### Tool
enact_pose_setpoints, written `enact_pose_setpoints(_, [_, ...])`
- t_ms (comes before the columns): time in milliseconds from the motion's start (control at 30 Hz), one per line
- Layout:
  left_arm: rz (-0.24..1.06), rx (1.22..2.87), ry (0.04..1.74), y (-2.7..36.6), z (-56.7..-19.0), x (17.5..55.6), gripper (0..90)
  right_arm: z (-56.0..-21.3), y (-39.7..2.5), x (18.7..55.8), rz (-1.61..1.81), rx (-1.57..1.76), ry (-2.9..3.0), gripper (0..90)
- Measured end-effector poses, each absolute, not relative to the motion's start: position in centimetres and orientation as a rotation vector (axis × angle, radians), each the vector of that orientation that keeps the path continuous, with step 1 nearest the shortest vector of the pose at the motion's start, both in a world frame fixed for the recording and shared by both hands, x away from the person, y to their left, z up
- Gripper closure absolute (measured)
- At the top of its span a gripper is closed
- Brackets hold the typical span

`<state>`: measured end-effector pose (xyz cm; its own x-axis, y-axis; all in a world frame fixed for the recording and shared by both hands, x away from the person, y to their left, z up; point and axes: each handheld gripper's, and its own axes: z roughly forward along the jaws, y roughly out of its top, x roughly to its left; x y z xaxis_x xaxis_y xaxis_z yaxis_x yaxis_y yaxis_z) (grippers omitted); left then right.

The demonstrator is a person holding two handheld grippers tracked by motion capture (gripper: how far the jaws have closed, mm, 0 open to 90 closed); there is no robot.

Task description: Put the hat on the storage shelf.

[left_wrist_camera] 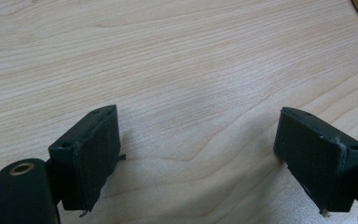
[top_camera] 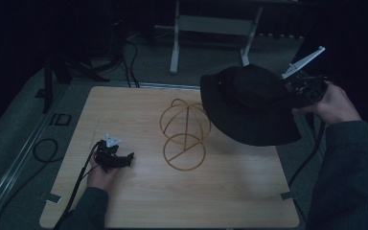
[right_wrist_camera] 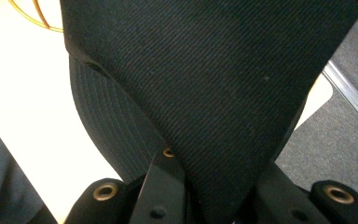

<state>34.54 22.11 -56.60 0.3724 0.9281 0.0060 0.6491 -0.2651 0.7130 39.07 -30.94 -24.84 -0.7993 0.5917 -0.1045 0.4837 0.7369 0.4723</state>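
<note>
Closest to the lens in the right gripper view, my right gripper (right_wrist_camera: 214, 186) is clamped on a fold of the black bucket hat (right_wrist_camera: 205, 84), the cloth bunched between the jaws and hanging forward from there. It is soft twill, light and floppy, so I judge it will sag and swing rather than keep its shape; the brim edge is the sensible place to pinch, as the crown would just collapse. From the high view the hat (top_camera: 249, 105) hangs in the air over the worktop's (top_camera: 124, 201) far right corner, just beside the gold wire stand (top_camera: 184, 134), which sits near the middle. That view shows the gap between hat and stand, which the close view does not, while the close view shows the pinch itself. My left gripper (top_camera: 120, 158) rests near the left edge, jaws spread wide over bare wood, holding nothing.
</note>
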Motion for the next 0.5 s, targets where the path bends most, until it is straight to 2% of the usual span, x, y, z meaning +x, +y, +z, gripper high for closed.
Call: enact_pose_setpoints(500, [0.576, 2.011, 1.357, 22.1, -56.6, 34.5, 14.7, -23.7, -30.9, 38.5, 0.659, 0.804, 2.694, 87.6])
